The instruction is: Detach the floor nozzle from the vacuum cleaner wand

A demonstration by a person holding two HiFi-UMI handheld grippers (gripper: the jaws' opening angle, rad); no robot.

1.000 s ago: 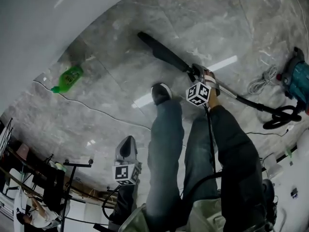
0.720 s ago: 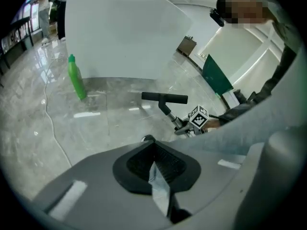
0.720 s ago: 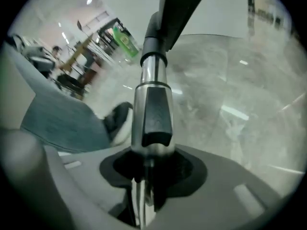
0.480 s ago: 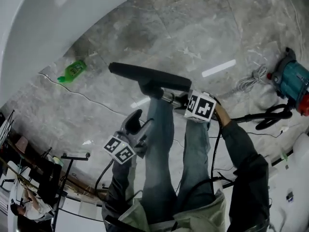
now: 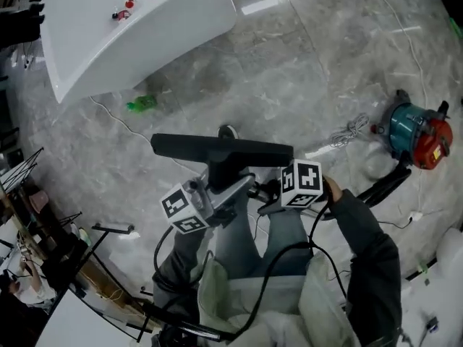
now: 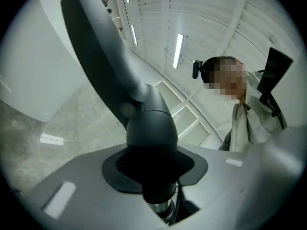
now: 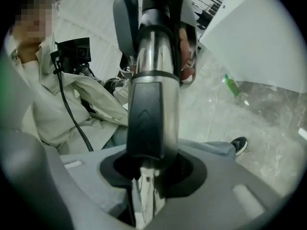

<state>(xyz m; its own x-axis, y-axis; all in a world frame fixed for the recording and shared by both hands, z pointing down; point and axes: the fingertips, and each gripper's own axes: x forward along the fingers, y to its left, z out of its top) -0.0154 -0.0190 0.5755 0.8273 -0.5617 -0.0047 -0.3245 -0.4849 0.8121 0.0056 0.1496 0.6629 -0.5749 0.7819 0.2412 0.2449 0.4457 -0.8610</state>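
The whole front end is up off the floor: a second ago the floor nozzle (image 5: 217, 149) lay flat and far out, and now its black bar hangs level across the person's front, above the shoe (image 5: 228, 131). The left gripper (image 6: 154, 169) has come up from beside the leg, and its jaws have just been closing with the nozzle's dark neck between them, pinching it. The right gripper (image 7: 152, 169) pinches the wand (image 7: 153, 66) just behind the joint. With one grip on each side, the joint looks ready to pull apart – nozzle away to the left, wand held firm.

The white table (image 5: 145, 42) stands far left, its edge well beyond the bar. The canister (image 5: 412, 137) and hose (image 5: 383, 186) sit right, and a black stand (image 5: 108, 230) near left. Straight ahead the floor is free, apart from the green bottle (image 5: 142, 104).
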